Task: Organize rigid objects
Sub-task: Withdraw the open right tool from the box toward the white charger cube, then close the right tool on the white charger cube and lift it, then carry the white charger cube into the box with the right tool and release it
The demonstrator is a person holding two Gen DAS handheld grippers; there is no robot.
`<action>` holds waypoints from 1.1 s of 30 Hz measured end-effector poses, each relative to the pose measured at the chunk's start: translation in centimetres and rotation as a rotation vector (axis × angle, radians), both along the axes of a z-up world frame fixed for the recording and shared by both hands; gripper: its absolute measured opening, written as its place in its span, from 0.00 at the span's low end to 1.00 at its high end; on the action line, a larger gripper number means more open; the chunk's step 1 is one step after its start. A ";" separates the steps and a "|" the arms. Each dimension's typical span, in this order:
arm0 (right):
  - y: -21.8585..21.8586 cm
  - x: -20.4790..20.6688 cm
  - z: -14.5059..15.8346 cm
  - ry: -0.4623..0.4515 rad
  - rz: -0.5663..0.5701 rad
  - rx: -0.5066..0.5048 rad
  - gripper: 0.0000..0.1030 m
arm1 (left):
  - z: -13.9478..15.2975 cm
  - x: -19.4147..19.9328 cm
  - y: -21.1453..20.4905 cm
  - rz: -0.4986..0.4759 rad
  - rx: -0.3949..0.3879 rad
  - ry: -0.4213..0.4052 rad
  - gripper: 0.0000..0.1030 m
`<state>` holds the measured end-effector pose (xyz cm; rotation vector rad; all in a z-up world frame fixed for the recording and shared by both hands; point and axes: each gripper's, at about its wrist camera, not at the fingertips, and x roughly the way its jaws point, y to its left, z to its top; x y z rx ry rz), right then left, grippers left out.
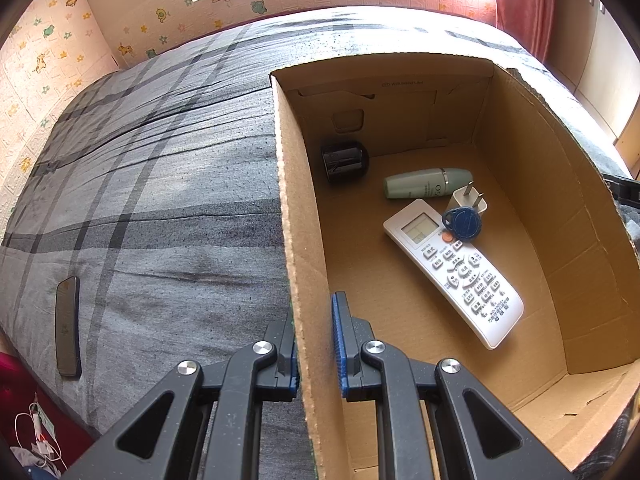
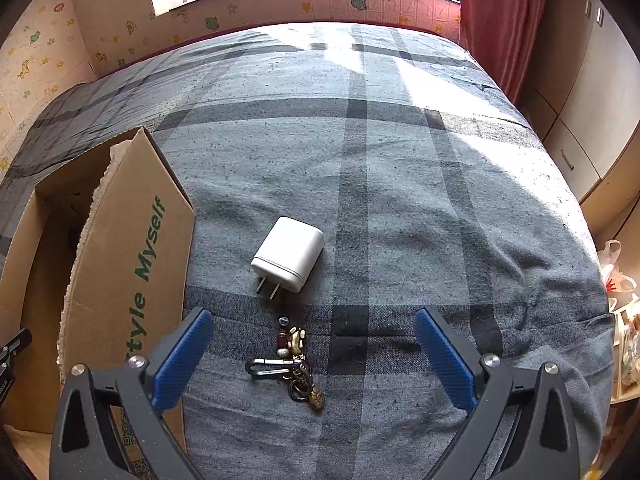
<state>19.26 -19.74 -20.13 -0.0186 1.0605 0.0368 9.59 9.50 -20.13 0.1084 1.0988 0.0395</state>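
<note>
While your left gripper is clamped onto the cardboard box wall, your right gripper hangs wide open, nothing in it, over the keychain on the bed, charger just beyond.

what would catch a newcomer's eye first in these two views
The open cardboard box on the grey plaid bed, holding a white remote with a blue key fob lying on it, draws the eye first; the left claw is clamped on the box's near wall. In the right wrist view, the open right claw hangs over a keychain, with a white charger just beyond it.
</note>
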 end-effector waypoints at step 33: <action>2.2 8.9 -6.1 0.165 -0.045 -0.014 0.46 | 0.1 0.1 0.0 0.001 0.004 0.006 0.14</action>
